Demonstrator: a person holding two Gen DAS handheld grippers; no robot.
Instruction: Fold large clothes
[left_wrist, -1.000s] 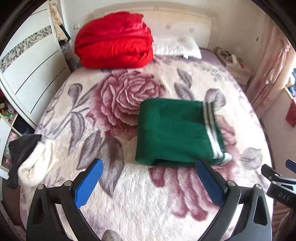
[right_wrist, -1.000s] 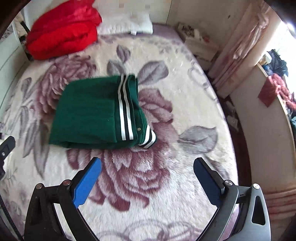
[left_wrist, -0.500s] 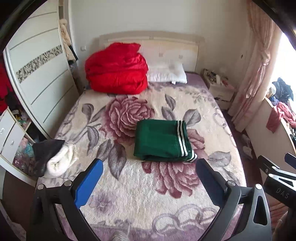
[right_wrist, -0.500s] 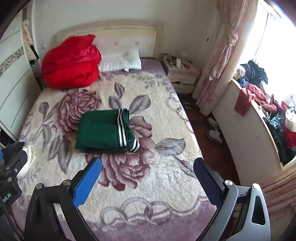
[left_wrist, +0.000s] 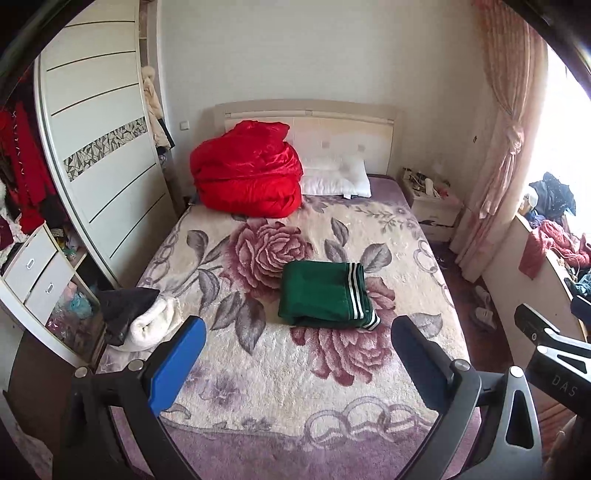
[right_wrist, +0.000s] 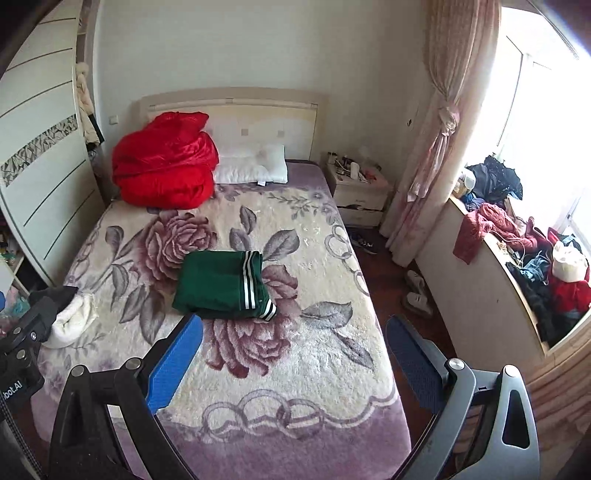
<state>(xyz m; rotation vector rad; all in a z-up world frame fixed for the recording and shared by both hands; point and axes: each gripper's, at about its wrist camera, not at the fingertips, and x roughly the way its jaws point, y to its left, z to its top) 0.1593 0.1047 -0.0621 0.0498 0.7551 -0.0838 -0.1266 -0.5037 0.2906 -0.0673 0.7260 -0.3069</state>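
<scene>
A green garment with white stripes (left_wrist: 325, 293) lies folded into a neat rectangle in the middle of the bed (left_wrist: 258, 398); it also shows in the right wrist view (right_wrist: 223, 284). My left gripper (left_wrist: 297, 334) is open and empty, held well back above the foot of the bed. My right gripper (right_wrist: 293, 334) is open and empty too, just as far from the garment. A black and white rolled garment (left_wrist: 138, 319) lies at the bed's left edge.
A red quilt (left_wrist: 245, 173) and a white pillow (left_wrist: 336, 179) sit at the headboard. A white wardrobe (left_wrist: 99, 147) stands on the left. A nightstand (right_wrist: 360, 188), a pink curtain (right_wrist: 436, 133) and a cluttered counter (right_wrist: 517, 258) stand on the right.
Both grippers have pulled back and up from the folded green garment, so the whole bed and room now show. Both stay open and empty.
</scene>
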